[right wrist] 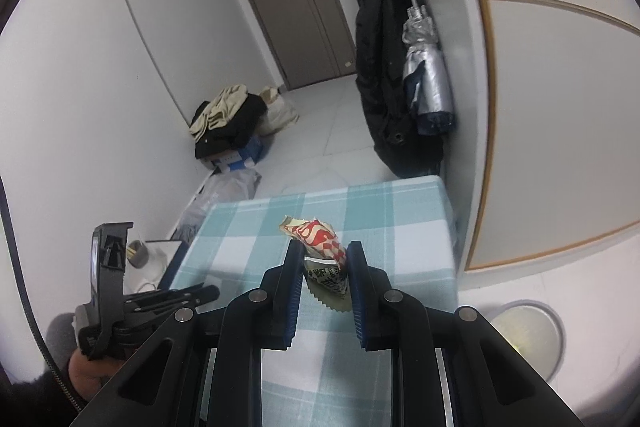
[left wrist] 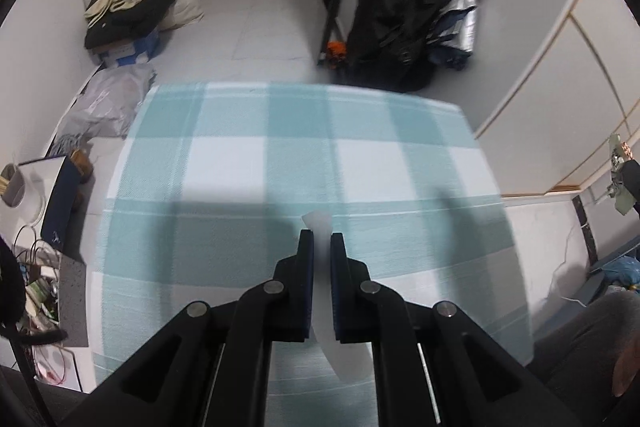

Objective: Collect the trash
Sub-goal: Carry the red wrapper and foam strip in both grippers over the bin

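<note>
My left gripper (left wrist: 321, 241) is shut on a translucent white plastic strip (left wrist: 320, 223) and holds it above the teal and white checked tablecloth (left wrist: 248, 155). The strip runs back between the pads and hangs below them. My right gripper (right wrist: 322, 249) is shut on a crumpled red and white snack wrapper (right wrist: 320, 237) with black print, held above the same cloth (right wrist: 400, 219). The left gripper also shows at the left of the right wrist view (right wrist: 110, 279), side on.
A round metal bin (right wrist: 532, 337) stands on the floor to the right of the table. A black coat (right wrist: 384, 75) and a folded umbrella (right wrist: 426, 83) hang on the wall beyond the table. Clothes on a box (left wrist: 128, 15) and plastic bags (left wrist: 108, 99) lie at the left.
</note>
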`<state>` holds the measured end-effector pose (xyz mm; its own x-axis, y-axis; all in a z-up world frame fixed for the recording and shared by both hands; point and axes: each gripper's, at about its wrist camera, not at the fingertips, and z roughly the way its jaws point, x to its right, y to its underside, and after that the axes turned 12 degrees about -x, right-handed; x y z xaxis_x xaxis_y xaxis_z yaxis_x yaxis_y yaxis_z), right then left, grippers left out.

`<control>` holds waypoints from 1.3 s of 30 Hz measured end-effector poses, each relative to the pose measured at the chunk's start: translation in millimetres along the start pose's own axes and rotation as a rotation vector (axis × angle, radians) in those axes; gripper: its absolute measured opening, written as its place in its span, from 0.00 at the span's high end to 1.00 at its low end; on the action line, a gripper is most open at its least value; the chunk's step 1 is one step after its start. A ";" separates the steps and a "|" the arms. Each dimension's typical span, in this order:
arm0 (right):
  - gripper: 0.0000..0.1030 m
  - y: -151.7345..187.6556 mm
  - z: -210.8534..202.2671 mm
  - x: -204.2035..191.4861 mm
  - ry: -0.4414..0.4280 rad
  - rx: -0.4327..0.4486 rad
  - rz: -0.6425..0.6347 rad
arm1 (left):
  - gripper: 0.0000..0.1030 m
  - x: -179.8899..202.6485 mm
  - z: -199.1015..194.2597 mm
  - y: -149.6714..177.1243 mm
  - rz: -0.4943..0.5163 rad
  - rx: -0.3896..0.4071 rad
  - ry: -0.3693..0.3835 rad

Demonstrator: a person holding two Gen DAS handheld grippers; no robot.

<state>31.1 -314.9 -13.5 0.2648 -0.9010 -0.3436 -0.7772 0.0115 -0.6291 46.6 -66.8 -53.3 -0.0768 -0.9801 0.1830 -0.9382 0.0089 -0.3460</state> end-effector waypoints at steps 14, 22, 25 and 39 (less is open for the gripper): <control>0.80 -2.9 -88.4 63.2 0.048 0.141 0.049 | 0.97 112.5 -21.0 -11.0 0.265 0.048 0.092; 0.80 8.8 -110.9 142.5 0.102 0.135 0.210 | 0.97 186.3 -16.3 -27.1 0.389 0.026 0.196; 0.80 13.3 -110.5 168.9 0.139 0.113 0.247 | 0.97 212.4 -6.3 -32.3 0.430 0.009 0.216; 0.80 60.5 -52.3 288.7 0.161 -0.073 0.474 | 0.97 292.1 86.6 -48.2 0.479 -0.210 0.256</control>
<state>30.8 -597.0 -114.3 -0.2140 -0.8595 -0.4641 -0.8298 0.4106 -0.3778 98.6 -370.7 -62.9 -0.5638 -0.7781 0.2767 -0.8235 0.5043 -0.2598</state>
